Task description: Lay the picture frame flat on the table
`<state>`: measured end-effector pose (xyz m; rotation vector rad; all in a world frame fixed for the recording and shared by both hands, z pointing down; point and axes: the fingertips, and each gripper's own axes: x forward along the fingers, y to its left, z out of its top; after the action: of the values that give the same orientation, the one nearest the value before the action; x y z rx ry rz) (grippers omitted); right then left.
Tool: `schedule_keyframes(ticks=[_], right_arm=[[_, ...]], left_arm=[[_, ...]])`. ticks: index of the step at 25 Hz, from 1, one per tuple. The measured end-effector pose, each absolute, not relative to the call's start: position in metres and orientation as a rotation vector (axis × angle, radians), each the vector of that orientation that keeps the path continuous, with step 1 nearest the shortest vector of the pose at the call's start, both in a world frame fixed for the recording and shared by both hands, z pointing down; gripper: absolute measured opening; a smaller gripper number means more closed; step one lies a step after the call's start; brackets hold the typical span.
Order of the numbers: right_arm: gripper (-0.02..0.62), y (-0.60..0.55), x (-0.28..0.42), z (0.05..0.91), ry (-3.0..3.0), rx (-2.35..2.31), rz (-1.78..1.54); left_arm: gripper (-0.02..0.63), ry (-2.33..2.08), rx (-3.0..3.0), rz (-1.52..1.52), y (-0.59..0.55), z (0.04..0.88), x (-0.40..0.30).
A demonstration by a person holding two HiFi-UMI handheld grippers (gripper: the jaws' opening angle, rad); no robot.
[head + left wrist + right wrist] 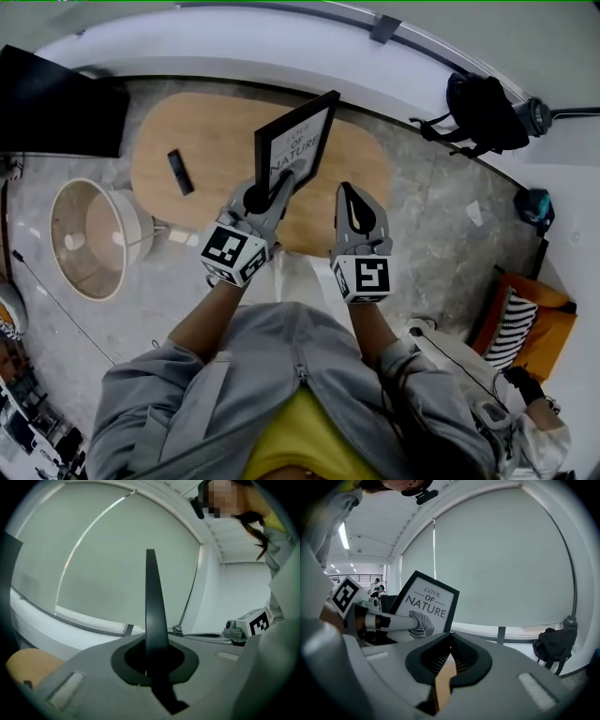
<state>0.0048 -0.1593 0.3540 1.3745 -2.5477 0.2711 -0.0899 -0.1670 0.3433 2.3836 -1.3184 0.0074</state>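
Picture frame — one, upright, in left gripper; right gripper closed, empty.

one picture frame, two grippers, one table

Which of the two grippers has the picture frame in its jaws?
The left gripper: it is shut on the edge of the picture frame. The right gripper is shut and empty.
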Motion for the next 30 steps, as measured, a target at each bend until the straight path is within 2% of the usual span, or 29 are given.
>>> schedule_keyframes(ticks=[8, 14, 25, 27, 30], right_arm=[[0.002, -0.207, -0.013, 0.427, -2.488, 1.405, 0.292], [0.002, -0.232, 0.008, 0.499, -2.409, 1.461, 0.382], [0.002, -0.242, 0.016, 0.592, -2.403, 1.459, 0.453], [0.072, -0.244, 0.017, 0.608, -2.421, 1.438, 0.516], [0.119, -0.239, 0.012, 0.626, -2.47, 1.368, 0.618]], left_arm=[[0.009, -0.952, 2.426, -0.097, -0.215, 0.413, -0.094], [0.009, -0.757, 2.384, -0.165, -0.254, 0.482, -0.079], [0.009, -0.494, 2.364, -0.164, -0.254, 0.583, -0.071], [0.009, -0.472, 2.339, -0.164, -0.253, 0.602, -0.071], [0.009, -0.406, 2.285, -0.204, -0.248, 0.619, -0.071]])
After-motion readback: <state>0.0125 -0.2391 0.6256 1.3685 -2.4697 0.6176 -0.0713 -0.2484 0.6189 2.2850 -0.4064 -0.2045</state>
